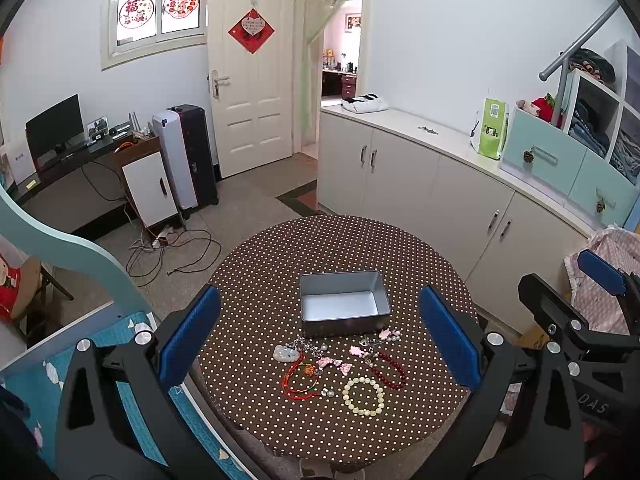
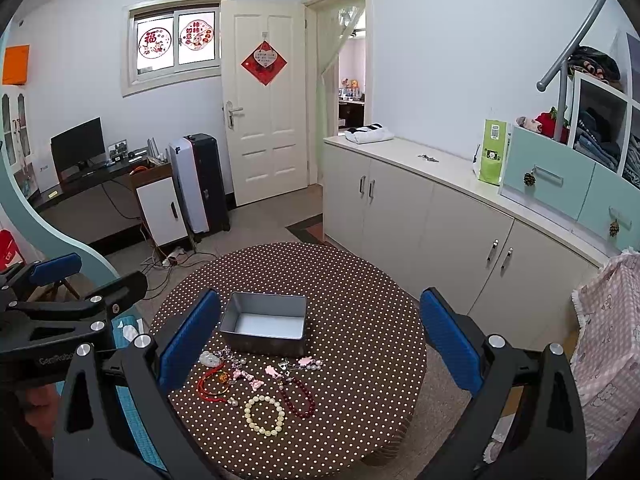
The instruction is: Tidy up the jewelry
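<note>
Blue-padded jaws of the left gripper [image 1: 320, 336] are seen spread wide at the near edge of the bench [image 1: 256, 240], nothing held between them and nothing touched; the pads hang above and to either side of the jewelry. Over in the right wrist view, the right gripper [image 2: 320, 340] is found in the same condition: jaws fully released, empty, hovering short of the cloth.

Everything to be sorted is laid out in a loose cluster toward the near edge, and the reason can be judged easily: each piece is kept flat and mostly apart so that it can be pinched singly. A cream bead bracelet [image 1: 363, 396] lies nearest the edge, with a dark red bead bracelet [image 1: 389, 371] just beside it on the right. A red cord bracelet [image 1: 301, 382] is spread to the left, a pale stone pendant [image 1: 286, 353] beyond it. Pink charms [image 1: 334, 365] and a silvery chain [image 1: 305, 343] are tangled closer to the tin, some of them touching.

An open metal tin [image 1: 344, 304] is set at the bench's middle, just behind the cluster, mouth upward and nothing in it. It is placed, presumably, as the receiving box, within short reach of every piece.

No piece has yet been lifted, so the task is judged to be at its very start. The cream bracelet looks the easiest first grasp.
</note>
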The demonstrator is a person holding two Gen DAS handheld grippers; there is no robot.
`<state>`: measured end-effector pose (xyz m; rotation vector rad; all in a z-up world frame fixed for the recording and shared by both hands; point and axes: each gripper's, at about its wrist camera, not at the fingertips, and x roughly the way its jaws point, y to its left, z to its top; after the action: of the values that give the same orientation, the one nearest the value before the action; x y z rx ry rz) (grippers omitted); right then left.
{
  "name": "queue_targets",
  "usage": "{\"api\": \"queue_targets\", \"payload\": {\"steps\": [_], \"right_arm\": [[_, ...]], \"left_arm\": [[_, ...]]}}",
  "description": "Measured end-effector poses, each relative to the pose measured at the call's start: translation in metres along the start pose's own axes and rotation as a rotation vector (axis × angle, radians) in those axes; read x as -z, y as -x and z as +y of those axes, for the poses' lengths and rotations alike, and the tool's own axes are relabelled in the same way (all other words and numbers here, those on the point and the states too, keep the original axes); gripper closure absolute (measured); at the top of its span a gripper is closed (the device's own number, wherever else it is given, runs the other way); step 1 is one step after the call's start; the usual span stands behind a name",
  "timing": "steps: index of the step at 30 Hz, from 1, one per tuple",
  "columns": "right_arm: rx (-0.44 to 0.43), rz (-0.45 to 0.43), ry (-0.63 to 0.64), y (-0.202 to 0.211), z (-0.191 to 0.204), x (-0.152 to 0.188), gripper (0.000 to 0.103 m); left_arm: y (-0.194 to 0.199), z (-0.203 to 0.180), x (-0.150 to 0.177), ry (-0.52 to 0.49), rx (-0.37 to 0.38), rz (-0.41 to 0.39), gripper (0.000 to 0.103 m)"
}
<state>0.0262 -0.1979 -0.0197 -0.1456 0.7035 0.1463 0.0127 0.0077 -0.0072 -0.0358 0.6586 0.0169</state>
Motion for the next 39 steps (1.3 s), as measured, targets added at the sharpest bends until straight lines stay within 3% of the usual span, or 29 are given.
{"api": "queue_targets", "payload": {"steps": [39], "right_arm": [[0.004,0.022,0.002,-0.005,0.004,-0.007,0.007]], "left_arm": [[-0.012,0.007,-0.004,0.004,0.016,0.020,0.005]]}}
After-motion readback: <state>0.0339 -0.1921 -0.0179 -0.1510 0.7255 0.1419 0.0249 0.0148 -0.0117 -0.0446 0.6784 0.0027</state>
